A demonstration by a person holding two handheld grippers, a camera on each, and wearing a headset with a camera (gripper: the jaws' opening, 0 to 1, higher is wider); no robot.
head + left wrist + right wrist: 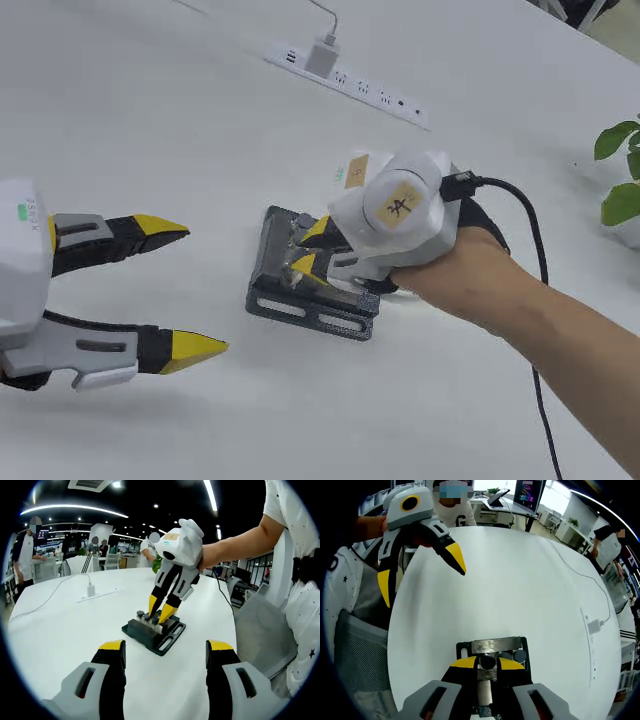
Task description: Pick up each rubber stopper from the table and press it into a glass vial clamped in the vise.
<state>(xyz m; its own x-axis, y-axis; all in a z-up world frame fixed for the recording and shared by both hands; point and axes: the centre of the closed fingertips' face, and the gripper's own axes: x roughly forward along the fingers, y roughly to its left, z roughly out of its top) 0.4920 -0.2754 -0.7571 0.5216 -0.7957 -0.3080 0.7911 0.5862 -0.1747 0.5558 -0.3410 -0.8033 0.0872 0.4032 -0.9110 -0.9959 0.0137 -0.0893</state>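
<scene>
- The glass vials in the vise are small and hard to make out. The one under the right gripper is hidden by its fingers.
- The right fingers are closed on a dark rubber stopper over the vise.
- A hand tilts the right gripper down.
- The left gripper hovers apart above the bench, fingers spread wide and holding nothing.

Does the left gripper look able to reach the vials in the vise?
Probably not: the right gripper, holding a stopper, sits over the vials, though bare table lies between left gripper and vise.
</scene>
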